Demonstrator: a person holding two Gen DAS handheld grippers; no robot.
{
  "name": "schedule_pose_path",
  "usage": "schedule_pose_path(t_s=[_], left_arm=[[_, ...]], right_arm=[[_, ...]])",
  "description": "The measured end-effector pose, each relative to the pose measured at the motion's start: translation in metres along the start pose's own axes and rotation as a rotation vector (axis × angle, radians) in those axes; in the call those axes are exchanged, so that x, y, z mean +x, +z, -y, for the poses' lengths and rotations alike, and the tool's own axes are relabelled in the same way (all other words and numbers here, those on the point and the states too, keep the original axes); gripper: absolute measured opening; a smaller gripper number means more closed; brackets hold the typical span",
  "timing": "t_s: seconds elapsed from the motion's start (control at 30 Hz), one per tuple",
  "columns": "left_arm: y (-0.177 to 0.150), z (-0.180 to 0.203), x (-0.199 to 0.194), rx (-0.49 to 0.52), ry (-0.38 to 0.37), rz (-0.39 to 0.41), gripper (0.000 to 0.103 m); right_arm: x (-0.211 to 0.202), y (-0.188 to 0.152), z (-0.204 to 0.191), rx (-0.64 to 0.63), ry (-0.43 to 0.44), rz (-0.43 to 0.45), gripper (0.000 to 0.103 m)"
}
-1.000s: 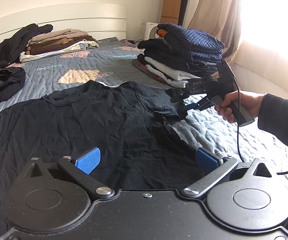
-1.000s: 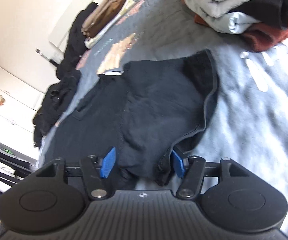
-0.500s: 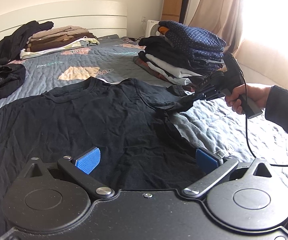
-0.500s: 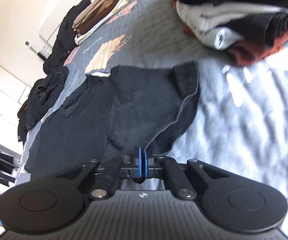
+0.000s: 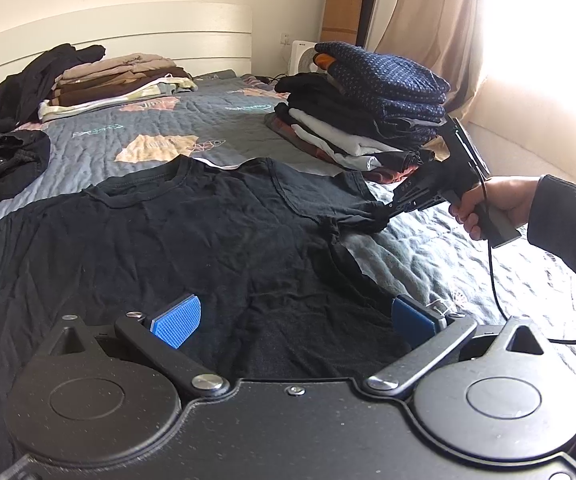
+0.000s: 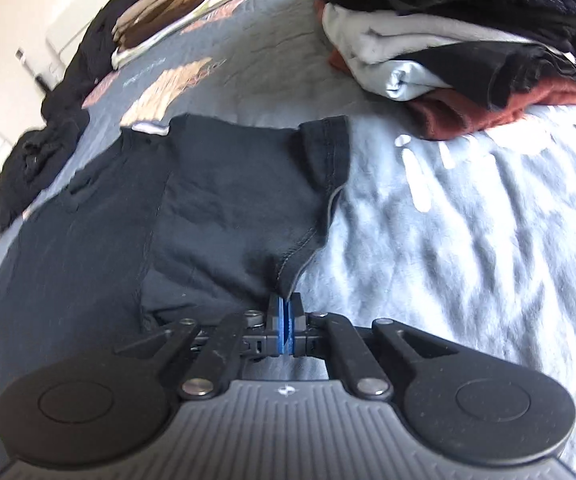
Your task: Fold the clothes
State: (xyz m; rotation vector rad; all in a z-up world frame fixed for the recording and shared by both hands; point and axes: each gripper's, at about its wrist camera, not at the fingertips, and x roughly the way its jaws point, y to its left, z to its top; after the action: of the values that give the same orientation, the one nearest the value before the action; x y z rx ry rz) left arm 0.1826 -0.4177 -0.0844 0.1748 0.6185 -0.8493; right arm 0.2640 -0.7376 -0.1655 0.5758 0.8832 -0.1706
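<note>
A black T-shirt [image 5: 168, 232] [image 6: 228, 200] lies spread flat on the grey quilted bed [image 5: 428, 248], neck toward the headboard. My right gripper [image 6: 284, 320] [image 5: 384, 210] is shut on the hem of the shirt's right sleeve [image 6: 320, 152] [image 5: 340, 200]. Its blue pads pinch the cloth, and the sleeve is drawn out sideways, slightly off the quilt. A hand [image 5: 500, 204] in a dark sleeve holds that gripper. My left gripper [image 5: 294, 318] hovers open over the shirt's lower right part, with nothing between its blue pads [image 5: 176, 322].
A tall stack of folded clothes [image 5: 368, 120] [image 6: 468, 40] stands just beyond the held sleeve. A second folded pile [image 5: 116, 84] sits by the white headboard. Loose black garments [image 5: 4, 148] lie heaped at far left. A black cable [image 5: 492, 272] hangs from the right gripper.
The right gripper's jaws closed on the sleeve hem and drew the bunched sleeve outward, away from the shirt body. The left gripper stayed in place, open.
</note>
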Motion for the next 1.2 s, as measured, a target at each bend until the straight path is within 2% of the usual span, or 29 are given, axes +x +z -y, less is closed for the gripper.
schedule_pose_path(t_s=[0.1,0.17,0.23,0.3,0.37,0.47,0.53,0.67,0.77,0.87,0.93,1.03,1.13,1.2], left_arm=[[0.000,-0.001,0.001,-0.004,-0.003,-0.006,0.103],[-0.001,0.000,0.001,-0.003,-0.001,-0.007,0.103],[-0.001,0.002,0.002,0.001,0.005,-0.009,0.103],[-0.001,0.002,0.002,0.001,0.013,-0.014,0.103],[-0.001,0.003,0.003,0.000,0.021,-0.018,0.103],[-0.001,0.004,0.002,0.005,0.031,-0.019,0.103],[-0.001,0.004,0.001,0.005,0.029,-0.016,0.103],[0.000,0.002,-0.003,0.003,0.026,-0.009,0.103],[0.001,0.000,-0.003,-0.007,0.027,-0.010,0.103],[0.002,-0.001,-0.002,-0.011,0.032,-0.011,0.103],[0.003,0.001,-0.003,-0.009,0.032,-0.009,0.103],[0.003,0.003,-0.004,-0.002,0.030,-0.007,0.103],[0.002,0.004,-0.004,0.002,0.031,-0.006,0.103],[0.003,0.003,-0.005,0.003,0.031,-0.002,0.103]], right_arm=[[-0.018,0.005,-0.001,0.017,0.007,0.023,0.009],[-0.034,0.009,-0.003,0.035,0.047,0.074,0.012],[-0.043,0.009,-0.013,0.020,0.115,0.100,0.025],[-0.041,0.004,-0.030,-0.024,0.180,0.080,0.038],[-0.030,-0.005,-0.044,-0.059,0.247,0.046,0.043],[-0.002,-0.013,-0.053,-0.047,0.269,0.004,0.044],[0.016,-0.016,-0.048,0.003,0.278,-0.016,0.045],[0.035,-0.026,-0.025,0.062,0.222,-0.067,0.044],[0.029,-0.029,-0.008,0.095,0.226,-0.057,0.042],[0.015,-0.028,-0.003,0.105,0.185,-0.039,0.044],[0.005,-0.026,-0.009,0.104,0.201,-0.015,0.045],[-0.003,-0.022,-0.036,0.071,0.272,0.029,0.049],[0.005,-0.021,-0.066,0.056,0.349,0.056,0.054],[0.019,-0.024,-0.085,0.039,0.383,0.039,0.056]])
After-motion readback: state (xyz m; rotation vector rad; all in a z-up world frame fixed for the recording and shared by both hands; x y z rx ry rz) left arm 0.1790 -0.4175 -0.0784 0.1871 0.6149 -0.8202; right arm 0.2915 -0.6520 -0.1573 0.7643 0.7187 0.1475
